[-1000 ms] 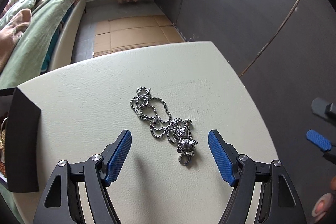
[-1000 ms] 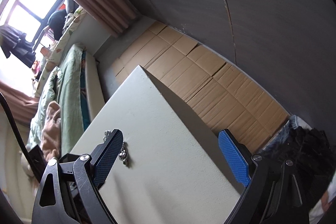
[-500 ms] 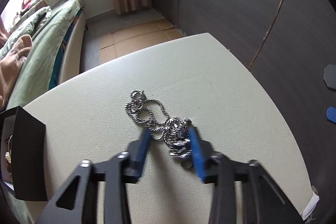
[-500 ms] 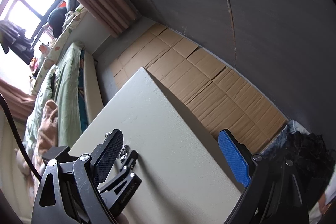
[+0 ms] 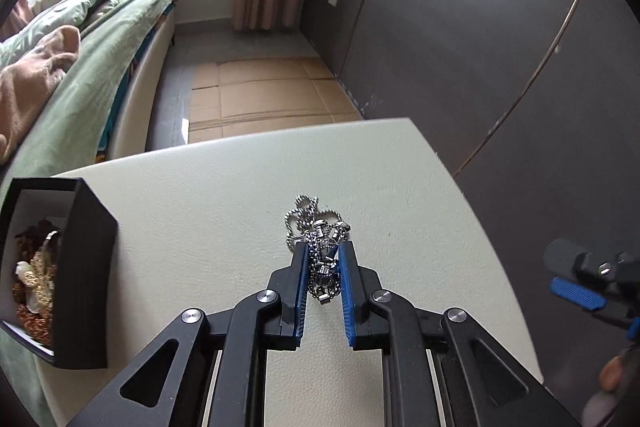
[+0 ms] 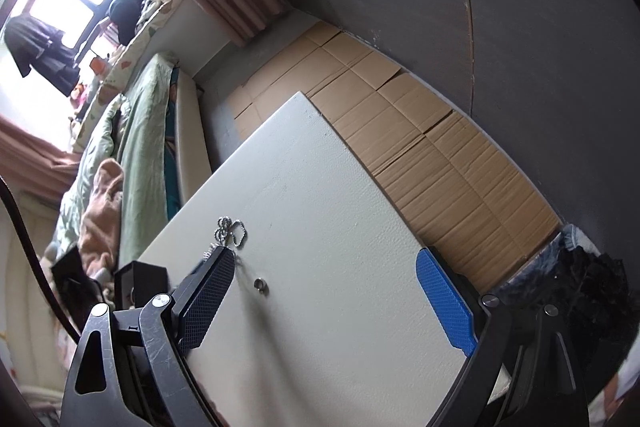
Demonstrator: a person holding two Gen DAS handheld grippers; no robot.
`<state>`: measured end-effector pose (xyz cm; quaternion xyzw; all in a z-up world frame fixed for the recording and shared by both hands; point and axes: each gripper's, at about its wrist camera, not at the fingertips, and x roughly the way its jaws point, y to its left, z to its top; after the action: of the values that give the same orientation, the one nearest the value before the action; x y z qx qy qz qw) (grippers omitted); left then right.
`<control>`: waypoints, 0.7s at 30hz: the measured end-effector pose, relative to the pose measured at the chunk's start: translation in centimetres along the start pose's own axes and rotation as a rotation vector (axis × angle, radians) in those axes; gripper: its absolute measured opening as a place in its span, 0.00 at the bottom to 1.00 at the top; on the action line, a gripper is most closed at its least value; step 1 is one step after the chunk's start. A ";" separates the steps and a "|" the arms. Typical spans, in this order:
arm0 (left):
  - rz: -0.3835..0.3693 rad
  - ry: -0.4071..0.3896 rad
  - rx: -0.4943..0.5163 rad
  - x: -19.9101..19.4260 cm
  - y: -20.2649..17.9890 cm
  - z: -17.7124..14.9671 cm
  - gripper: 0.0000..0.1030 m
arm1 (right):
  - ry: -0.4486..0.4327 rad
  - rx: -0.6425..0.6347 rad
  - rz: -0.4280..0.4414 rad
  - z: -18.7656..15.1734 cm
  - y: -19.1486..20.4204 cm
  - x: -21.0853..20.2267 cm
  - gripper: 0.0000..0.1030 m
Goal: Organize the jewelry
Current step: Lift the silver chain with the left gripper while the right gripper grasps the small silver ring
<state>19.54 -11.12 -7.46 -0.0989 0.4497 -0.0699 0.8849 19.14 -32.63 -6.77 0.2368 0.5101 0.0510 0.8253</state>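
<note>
My left gripper (image 5: 325, 255) has just closed on the necklace (image 5: 322, 247), chain seemingly trailing toward the table's (image 5: 224, 211) far edge; right gripper (image 6: 324, 297) gapes.

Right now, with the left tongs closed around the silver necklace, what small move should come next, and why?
Probably a short lift. The left tongs have just been closing and now pinch the necklace at its pendant, while the far chain loops appear to lie on the white table. Raising it should free the chain before carrying it toward the open black box on the left. The right tongs stand open and empty.
</note>
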 end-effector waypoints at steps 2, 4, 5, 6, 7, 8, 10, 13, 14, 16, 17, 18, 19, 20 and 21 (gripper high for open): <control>-0.017 -0.016 -0.021 -1.0 0.4 0.3 0.15 | 0.008 -0.001 0.006 -0.1 0.1 0.2 0.90; -0.033 -0.032 -0.033 -1.9 0.7 0.5 0.15 | 0.015 -0.004 0.014 -0.3 0.2 0.4 0.90; -0.040 -0.042 -0.036 -2.5 0.8 0.6 0.15 | 0.018 -0.010 0.015 -0.4 0.3 0.6 0.90; -0.047 -0.051 -0.039 -3.0 1.0 0.8 0.15 | 0.021 -0.019 0.014 -0.4 0.5 0.8 0.90; -0.053 -0.060 -0.043 -3.4 1.1 0.9 0.15 | 0.024 -0.031 0.012 -0.5 0.8 0.9 0.88; -0.062 -0.068 -0.049 -3.9 1.2 1.1 0.15 | 0.025 -0.041 0.013 -0.6 1.1 1.1 0.84; -0.082 -0.088 -0.068 -4.9 1.7 1.5 0.15 | 0.037 -0.066 0.015 -0.7 1.8 1.6 0.77; -0.102 -0.122 -0.090 -6.3 2.4 1.9 0.15 | 0.062 -0.109 0.017 -1.1 3.0 2.6 0.65; -0.106 -0.131 -0.095 -6.7 2.6 1.9 0.15 | 0.072 -0.123 0.015 -1.2 3.4 3.0 0.62; -0.118 -0.152 -0.111 -7.6 3.1 2.0 0.15 | 0.091 -0.148 0.015 -1.5 4.2 3.6 0.55; -0.127 -0.157 -0.121 -7.9 3.3 2.1 0.15 | 0.097 -0.160 0.020 -1.8 4.6 3.9 0.49; -0.139 -0.157 -0.133 -8.1 3.6 2.1 0.15 | 0.104 -0.170 0.028 -2.0 4.9 4.2 0.47; -0.148 -0.157 -0.143 -8.2 3.8 2.1 0.15 | 0.114 -0.181 0.033 -2.2 5.2 4.5 0.43; -0.150 -0.162 -0.152 -8.4 4.1 2.1 0.15 | 0.123 -0.187 0.034 -2.4 5.5 4.9 0.39; -0.149 -0.168 -0.158 -8.7 4.4 2.1 0.15 | 0.132 -0.187 0.037 -2.5 5.7 5.2 0.38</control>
<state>16.35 -4.80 -0.49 -0.2068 0.3696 -0.0913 0.9013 20.38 -25.02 -9.44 0.1641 0.5521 0.1292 0.8072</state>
